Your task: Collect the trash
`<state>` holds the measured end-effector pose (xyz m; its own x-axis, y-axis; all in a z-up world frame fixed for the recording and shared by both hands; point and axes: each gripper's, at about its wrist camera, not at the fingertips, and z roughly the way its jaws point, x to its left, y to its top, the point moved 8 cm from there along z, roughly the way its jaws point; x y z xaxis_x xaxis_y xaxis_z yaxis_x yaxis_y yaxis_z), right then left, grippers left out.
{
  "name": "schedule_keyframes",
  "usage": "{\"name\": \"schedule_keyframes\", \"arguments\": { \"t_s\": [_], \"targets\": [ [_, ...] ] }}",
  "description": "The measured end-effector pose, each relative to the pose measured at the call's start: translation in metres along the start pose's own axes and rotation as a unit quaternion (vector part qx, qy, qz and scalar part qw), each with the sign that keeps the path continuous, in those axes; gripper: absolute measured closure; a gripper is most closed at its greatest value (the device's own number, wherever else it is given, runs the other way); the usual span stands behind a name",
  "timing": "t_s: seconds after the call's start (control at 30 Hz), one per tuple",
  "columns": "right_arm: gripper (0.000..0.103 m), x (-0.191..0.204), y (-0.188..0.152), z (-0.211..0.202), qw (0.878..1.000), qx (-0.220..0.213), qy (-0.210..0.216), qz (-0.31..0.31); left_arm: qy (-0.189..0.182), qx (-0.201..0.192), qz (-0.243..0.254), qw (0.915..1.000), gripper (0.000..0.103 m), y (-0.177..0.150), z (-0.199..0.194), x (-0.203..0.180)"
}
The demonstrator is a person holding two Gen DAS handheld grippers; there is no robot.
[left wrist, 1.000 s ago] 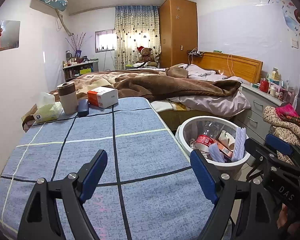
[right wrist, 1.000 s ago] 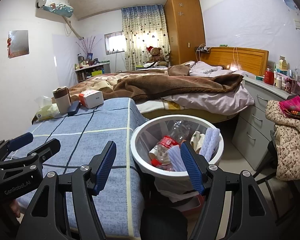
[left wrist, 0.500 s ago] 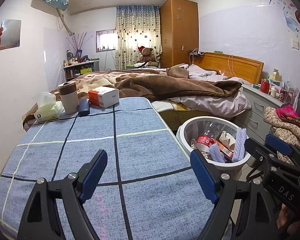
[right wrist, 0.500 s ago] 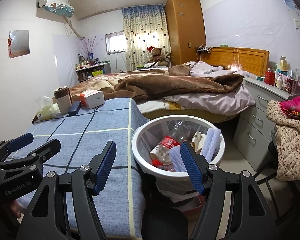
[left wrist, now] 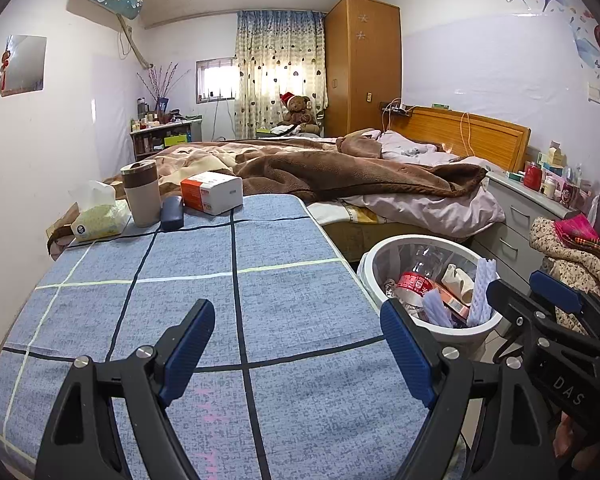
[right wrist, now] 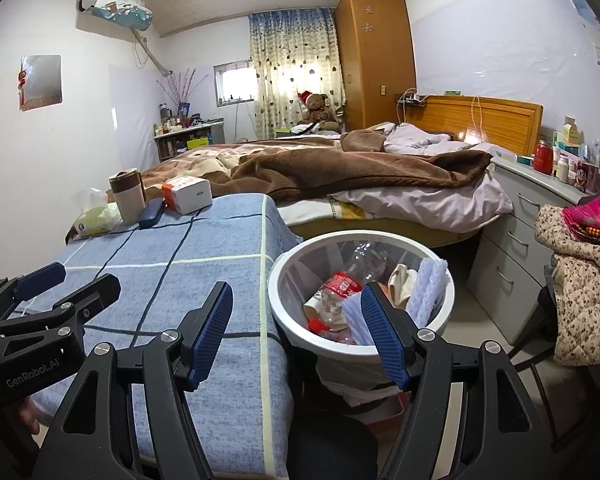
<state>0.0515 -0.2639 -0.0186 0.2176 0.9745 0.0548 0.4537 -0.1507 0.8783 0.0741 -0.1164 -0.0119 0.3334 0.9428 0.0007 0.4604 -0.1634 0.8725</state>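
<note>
A white trash bin point(right wrist: 284, 276) stands on the floor right of the table and holds a plastic bottle with a red label point(right wrist: 342, 284), white foam pieces and paper scraps. It also shows in the left wrist view point(left wrist: 370, 264). My right gripper point(right wrist: 296, 332) is open and empty, hovering over the bin's near rim and the table edge. My left gripper point(left wrist: 296, 344) is open and empty above the blue checked tablecloth point(left wrist: 228, 300). Each gripper shows at the edge of the other's view.
At the table's far end stand a tissue pack point(left wrist: 100, 218), a brown-banded cup point(left wrist: 142, 196), a dark blue case point(left wrist: 172, 212) and an orange-white box point(left wrist: 212, 192). A bed with a brown blanket point(left wrist: 320, 168) lies behind. Grey drawers point(right wrist: 512, 240) and a clothes pile point(right wrist: 580, 264) are right.
</note>
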Motion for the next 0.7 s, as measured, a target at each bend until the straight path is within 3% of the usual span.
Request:
{"name": "schedule_keyframes", "arguments": {
  "t_s": [0.7],
  "targets": [
    [0.035, 0.0057, 0.0005, 0.0047, 1.0, 0.003, 0.001, -0.004, 0.002, 0.004, -0.005, 1.0, 0.017, -0.0031, 0.0009, 0.0036]
  ]
}}
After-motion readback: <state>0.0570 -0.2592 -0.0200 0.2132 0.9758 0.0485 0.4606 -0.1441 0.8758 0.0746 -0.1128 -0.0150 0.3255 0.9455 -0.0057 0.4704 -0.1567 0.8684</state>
